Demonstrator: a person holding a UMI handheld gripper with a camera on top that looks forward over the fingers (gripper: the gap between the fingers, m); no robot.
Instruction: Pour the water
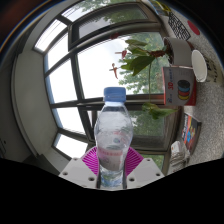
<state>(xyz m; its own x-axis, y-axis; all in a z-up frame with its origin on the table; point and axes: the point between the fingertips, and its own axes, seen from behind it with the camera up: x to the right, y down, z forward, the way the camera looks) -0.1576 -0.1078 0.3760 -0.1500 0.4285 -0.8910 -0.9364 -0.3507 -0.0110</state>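
A clear plastic water bottle (112,135) with a blue cap stands upright between my fingers, raised in front of a large window. My gripper (112,168) is shut on the bottle's lower body, with the magenta pads (94,164) pressed against both sides. The bottle's base reaches down to the fingers' roots. Water fills most of the bottle. No cup or other vessel shows in this view.
Behind the bottle is a tall window (80,70) with dark frames and trees outside. A leafy potted plant (145,60) stands to the right. Beyond it are coloured boxes (180,85) and books (188,130) on a shelf.
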